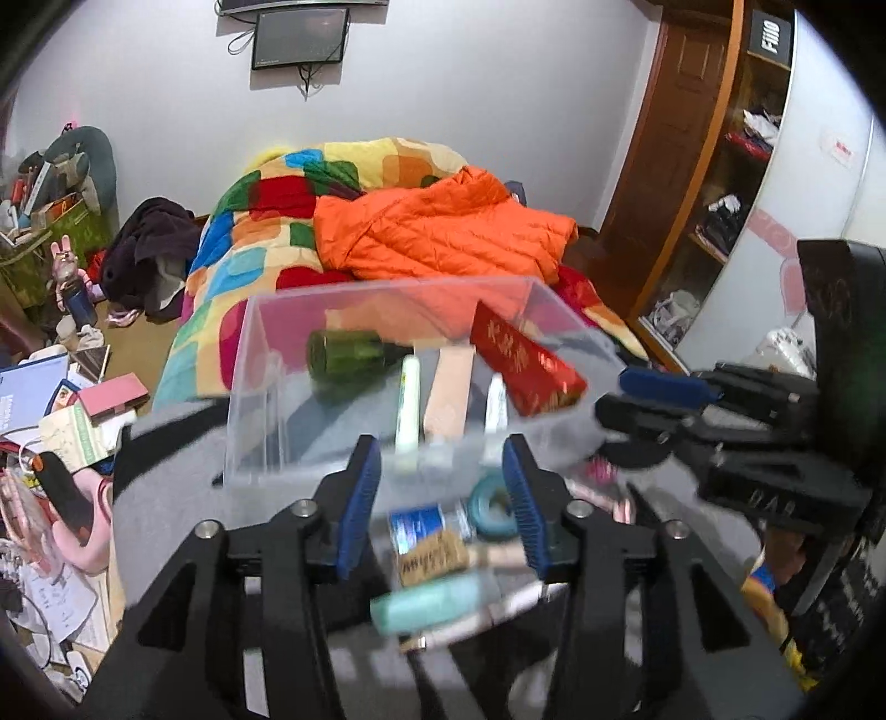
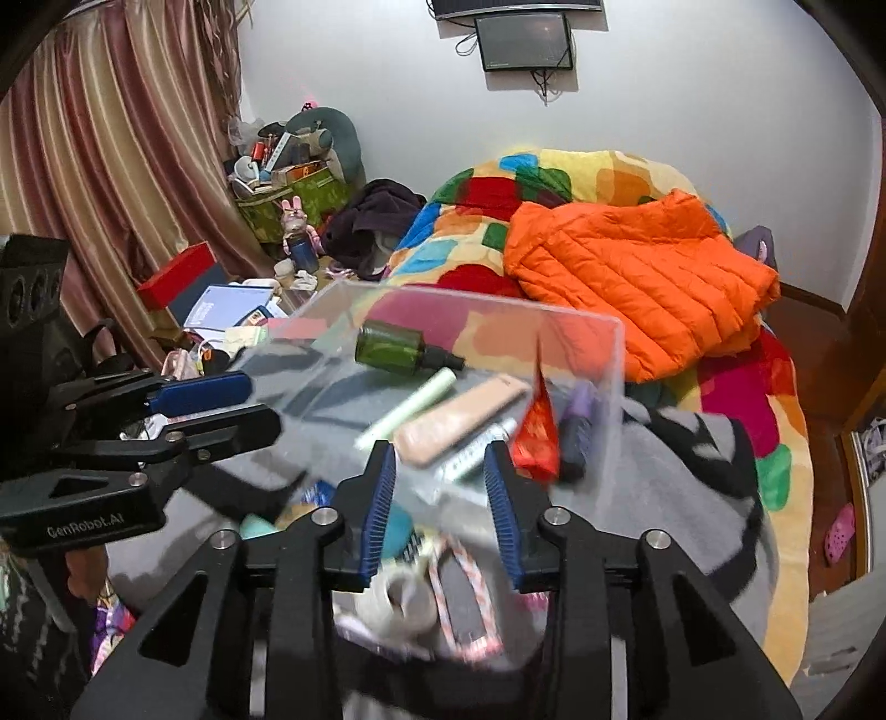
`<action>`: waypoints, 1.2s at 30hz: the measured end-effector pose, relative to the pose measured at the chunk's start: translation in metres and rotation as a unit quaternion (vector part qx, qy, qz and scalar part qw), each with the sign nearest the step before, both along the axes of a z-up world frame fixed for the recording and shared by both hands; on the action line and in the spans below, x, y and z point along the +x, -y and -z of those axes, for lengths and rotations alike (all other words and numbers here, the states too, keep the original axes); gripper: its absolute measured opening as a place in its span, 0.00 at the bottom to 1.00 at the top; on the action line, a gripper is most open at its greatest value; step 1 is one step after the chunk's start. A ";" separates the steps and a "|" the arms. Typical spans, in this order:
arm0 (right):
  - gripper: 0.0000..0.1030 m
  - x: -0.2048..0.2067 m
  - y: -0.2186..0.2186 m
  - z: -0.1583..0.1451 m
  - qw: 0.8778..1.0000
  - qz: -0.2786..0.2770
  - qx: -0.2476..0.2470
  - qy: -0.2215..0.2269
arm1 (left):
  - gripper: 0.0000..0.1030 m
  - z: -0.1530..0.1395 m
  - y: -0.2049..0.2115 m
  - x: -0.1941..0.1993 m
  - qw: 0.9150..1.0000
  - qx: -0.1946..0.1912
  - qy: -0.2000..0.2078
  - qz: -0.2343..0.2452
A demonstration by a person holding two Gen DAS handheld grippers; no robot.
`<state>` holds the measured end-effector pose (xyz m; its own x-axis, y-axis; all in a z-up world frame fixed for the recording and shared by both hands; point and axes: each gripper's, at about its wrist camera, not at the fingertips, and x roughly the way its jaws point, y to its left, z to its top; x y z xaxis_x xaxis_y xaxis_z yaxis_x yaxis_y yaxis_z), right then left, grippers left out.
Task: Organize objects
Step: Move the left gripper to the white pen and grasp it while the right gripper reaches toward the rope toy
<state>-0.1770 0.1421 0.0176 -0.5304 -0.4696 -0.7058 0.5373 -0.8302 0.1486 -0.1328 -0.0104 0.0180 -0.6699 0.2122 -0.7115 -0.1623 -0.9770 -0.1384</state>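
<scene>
Right wrist view alone shows a purple bottle [image 2: 578, 437] in the clear box [image 2: 609, 354] on the grey blanket [image 2: 692, 498]; green bottle [image 1: 354, 357] lies crosswise there, cap rightward; left gripper [image 1: 440, 498] and right gripper [image 2: 443, 501] jaws apart, empty.

Clear bin [image 1: 266, 354] with green bottle [image 1: 354, 360]

Readable lettering around my fingers

On the body of my left gripper [image 2: 83, 520], seen from my right wrist, I read "GenRobot.AI". A black sign [image 1: 771, 34] high on the wooden shelf reads "FIIIO" sideways. The red box [image 1: 526, 363] bears gold characters, too blurred for me to read.
</scene>
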 end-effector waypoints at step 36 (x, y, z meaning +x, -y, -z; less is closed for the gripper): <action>0.07 0.046 -0.069 0.071 0.995 0.070 -0.003 0.077 | 0.43 0.061 -0.041 0.084 0.993 -0.002 0.084 0.080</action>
<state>-0.1307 0.2112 -0.0532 -0.4762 -0.4026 -0.7818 0.3862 -0.8945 0.2253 -0.0483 0.0305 -0.0428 -0.4992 0.3024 -0.8120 -0.2900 -0.9414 -0.1724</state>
